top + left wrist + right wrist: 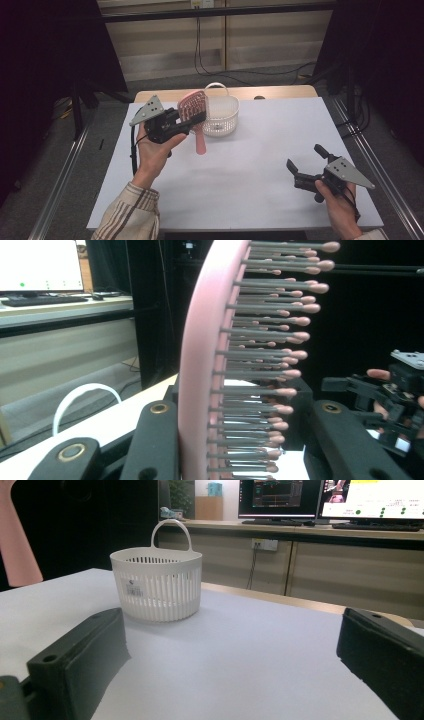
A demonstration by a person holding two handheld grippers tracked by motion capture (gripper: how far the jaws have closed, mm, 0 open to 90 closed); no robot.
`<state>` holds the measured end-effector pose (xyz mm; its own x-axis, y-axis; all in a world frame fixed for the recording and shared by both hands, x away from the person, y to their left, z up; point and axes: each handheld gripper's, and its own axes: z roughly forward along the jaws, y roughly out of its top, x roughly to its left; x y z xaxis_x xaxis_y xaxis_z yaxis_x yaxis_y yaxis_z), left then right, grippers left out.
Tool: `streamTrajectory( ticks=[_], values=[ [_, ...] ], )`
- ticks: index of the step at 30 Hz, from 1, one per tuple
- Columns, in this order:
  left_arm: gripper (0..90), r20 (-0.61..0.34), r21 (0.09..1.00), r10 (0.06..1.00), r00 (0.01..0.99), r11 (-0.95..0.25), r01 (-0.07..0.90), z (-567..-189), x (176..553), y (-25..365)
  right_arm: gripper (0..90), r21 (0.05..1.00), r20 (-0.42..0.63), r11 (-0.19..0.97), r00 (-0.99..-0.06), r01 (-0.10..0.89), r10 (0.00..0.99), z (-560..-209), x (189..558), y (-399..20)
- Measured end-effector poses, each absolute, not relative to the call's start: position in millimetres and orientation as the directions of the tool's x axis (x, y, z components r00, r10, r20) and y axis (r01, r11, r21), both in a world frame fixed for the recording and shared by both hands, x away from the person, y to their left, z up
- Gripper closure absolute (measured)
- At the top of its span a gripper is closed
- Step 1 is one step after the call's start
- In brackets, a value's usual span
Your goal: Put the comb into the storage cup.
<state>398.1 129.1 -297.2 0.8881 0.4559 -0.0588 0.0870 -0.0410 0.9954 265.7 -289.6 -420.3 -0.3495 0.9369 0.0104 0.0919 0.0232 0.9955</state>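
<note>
A pink hairbrush [193,105] hangs in the air over the table's far left, head up and handle [200,142] pointing down. My left gripper [191,119] is shut on its head. In the left gripper view the brush [200,365] stands edge-on between the jaws, bristles [270,355] pointing right. A white slatted basket [220,116] with a hoop handle stands just right of the brush, near the far edge. My right gripper [306,157] is at the front right, open with nothing between its fingers. In the right gripper view its jaws frame the basket [157,587], and the brush handle [17,545] shows at the far left.
The white table top [250,170] has bare room between the two grippers and in front of the basket. A wooden strip [280,92] runs along its far edge. Cables lie on the floor behind. Desks with monitors [280,497] stand beyond the table.
</note>
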Motion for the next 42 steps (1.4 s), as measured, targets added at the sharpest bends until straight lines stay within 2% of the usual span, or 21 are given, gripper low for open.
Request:
streamTrajectory(
  ticks=[13,16,24,28,42],
  values=[
    [62.9,-0.045,0.997,0.495,0.868,-0.029,0.068,-281,413,124,0.0,0.993,0.009,0.031,-0.346,0.11,0.938,-426,258,-297],
    [62.9,-0.017,0.998,0.509,0.861,-0.048,0.048,-278,415,121,0.0,0.994,0.008,0.031,-0.351,0.106,0.937,-427,258,-297],
    [62.9,-0.033,0.998,0.523,0.852,-0.025,0.054,-272,426,114,0.0,0.994,0.01,0.028,-0.352,0.104,0.936,-427,259,-297],
    [62.9,-0.006,0.998,0.528,0.849,-0.048,0.037,-267,429,109,0.1,0.994,0.016,0.024,-0.354,0.106,0.935,-427,259,-297],
    [63.0,-0.007,0.999,0.567,0.823,-0.033,0.031,-247,446,103,0.1,0.994,0.004,0.037,-0.365,0.106,0.931,-427,259,-296]
  ],
)
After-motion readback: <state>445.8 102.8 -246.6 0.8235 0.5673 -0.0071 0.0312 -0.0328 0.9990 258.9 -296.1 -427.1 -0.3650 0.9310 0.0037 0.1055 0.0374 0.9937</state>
